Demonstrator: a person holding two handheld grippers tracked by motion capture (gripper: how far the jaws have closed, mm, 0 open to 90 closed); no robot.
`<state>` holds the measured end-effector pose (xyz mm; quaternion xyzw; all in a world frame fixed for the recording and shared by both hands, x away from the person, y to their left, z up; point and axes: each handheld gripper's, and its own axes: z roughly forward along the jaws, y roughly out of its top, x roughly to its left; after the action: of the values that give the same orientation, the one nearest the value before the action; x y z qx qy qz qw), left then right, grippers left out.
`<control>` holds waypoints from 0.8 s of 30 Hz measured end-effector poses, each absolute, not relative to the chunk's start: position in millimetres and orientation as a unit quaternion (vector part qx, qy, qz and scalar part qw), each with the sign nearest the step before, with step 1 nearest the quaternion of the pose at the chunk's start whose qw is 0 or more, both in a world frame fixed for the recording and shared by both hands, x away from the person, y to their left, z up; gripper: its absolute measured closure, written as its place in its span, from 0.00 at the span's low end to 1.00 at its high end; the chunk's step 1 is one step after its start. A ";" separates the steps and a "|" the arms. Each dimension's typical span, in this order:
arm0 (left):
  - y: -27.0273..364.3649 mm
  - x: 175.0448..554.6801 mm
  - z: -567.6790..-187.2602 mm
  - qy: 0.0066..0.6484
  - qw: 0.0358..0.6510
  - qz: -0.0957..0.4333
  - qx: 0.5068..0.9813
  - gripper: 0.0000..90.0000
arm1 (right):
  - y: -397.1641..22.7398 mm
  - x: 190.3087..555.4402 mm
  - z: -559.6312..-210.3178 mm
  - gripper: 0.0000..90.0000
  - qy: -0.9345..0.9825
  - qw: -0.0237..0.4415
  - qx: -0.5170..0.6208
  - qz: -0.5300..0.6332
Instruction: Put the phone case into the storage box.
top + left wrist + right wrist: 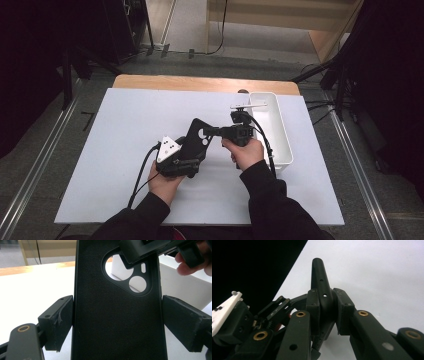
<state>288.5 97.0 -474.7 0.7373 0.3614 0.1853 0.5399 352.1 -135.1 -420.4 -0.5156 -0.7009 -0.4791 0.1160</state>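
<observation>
A black phone case [196, 136] with a cut-out camera opening is held above the white table between both grippers. My left gripper [187, 159] is shut on it across its width; in the left gripper view the case [117, 335] fills the gap and both pads [58, 320] touch its long edges. From the right, my right gripper [207, 131] is shut on the case's rim beside the camera opening. In the right gripper view the thin rim [319, 275] stands pinched between the two jaws of that gripper [327, 307]. The right gripper's jaw [140, 250] covers part of the opening.
A white rectangular bin [280, 135] stands at the table's right side, just behind the right hand; its wall [180, 282] is seen past the case. The white tabletop [125, 120] stretches to the left and front. Dark stands flank the table.
</observation>
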 end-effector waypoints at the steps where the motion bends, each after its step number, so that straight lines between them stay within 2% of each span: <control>1: 97.0 288.6 -474.4 0.362 0.540 0.183 0.738 0.14 | -134.8 351.6 -419.5 0.83 -0.700 0.120 -0.516 -0.479; 9: 96.0 291.1 -470.5 0.359 0.537 0.162 0.746 0.13 | -133.5 347.9 -413.6 0.83 -0.704 0.112 -0.511 -0.481; 11: 94.0 291.9 -469.7 0.356 0.532 0.152 0.753 0.07 | -132.8 347.2 -412.7 0.83 -0.706 0.113 -0.508 -0.481; 17: 92.1 294.6 -469.8 0.361 0.517 0.123 0.766 0.06 | -133.0 344.4 -408.9 0.83 -0.712 0.103 -0.502 -0.479; 24: 95.9 297.2 -468.2 0.366 0.513 0.108 0.769 0.06 | -137.8 342.5 -403.6 0.83 -0.722 0.065 -0.498 -0.475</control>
<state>297.2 95.9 -468.2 0.7689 0.3659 0.1079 0.5130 342.5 -137.8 -403.6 -0.4982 -0.7221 -0.4755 0.0648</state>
